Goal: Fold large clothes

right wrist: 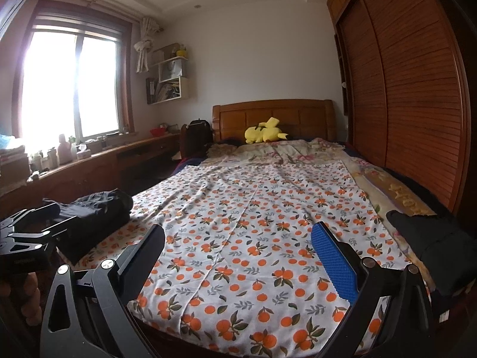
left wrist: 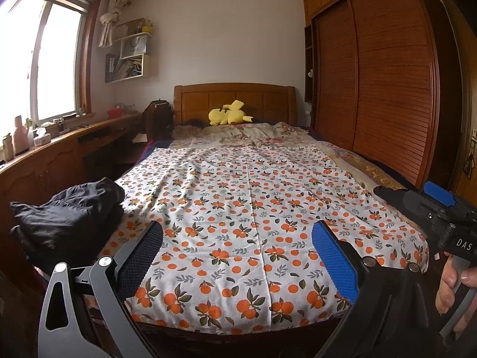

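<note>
Bed (left wrist: 387, 176): wooden headboard (left wrist: 235, 98), covered by an orange-print sheet (left wrist: 247, 208) spread flat to the foot edge.

Dark garment (left wrist: 68, 217): crumpled heap at the bed's left edge, near the foot corner. A second dark garment (right wrist: 432, 244) lies at the right edge near the foot.

Left gripper (left wrist: 237, 256): above the foot edge, jaws wide, holding nothing.

Right gripper (right wrist: 238, 259): above the foot edge, jaws wide, holding nothing; a hand (left wrist: 453, 286) grips its handle.

Yellow plush (left wrist: 228, 115): at the head of the bed, against the headboard.

Wardrobe (left wrist: 387, 74): along the right side. Window (right wrist: 68, 86) and desk (right wrist: 143, 149): left side.
</note>
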`<state>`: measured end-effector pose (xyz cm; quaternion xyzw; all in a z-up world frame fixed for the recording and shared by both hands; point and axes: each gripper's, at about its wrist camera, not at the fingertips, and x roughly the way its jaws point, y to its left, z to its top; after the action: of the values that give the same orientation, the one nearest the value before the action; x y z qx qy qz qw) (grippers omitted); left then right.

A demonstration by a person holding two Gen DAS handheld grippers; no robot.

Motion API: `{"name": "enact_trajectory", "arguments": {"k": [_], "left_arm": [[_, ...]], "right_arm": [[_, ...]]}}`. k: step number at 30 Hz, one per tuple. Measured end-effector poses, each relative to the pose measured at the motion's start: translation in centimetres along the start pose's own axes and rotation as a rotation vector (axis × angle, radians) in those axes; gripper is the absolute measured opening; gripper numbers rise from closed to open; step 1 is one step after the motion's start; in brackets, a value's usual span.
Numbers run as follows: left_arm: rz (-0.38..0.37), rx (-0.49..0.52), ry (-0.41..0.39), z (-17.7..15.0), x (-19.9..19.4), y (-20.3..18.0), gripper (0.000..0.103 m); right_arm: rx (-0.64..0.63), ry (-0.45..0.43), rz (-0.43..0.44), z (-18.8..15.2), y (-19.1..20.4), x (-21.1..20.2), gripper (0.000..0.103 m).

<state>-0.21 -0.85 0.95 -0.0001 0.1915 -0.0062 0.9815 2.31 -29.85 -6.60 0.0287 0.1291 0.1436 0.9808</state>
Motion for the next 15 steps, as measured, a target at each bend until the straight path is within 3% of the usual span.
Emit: {"name": "enact_trajectory", "arguments": {"k": [15], "left_arm": [[0.0, 0.0, 0.001, 0.0, -0.05, -0.01, 0.101]], "right_arm": [[0.002, 0.004, 0.001, -0.31, 0.2, -0.21, 0.095]]}}
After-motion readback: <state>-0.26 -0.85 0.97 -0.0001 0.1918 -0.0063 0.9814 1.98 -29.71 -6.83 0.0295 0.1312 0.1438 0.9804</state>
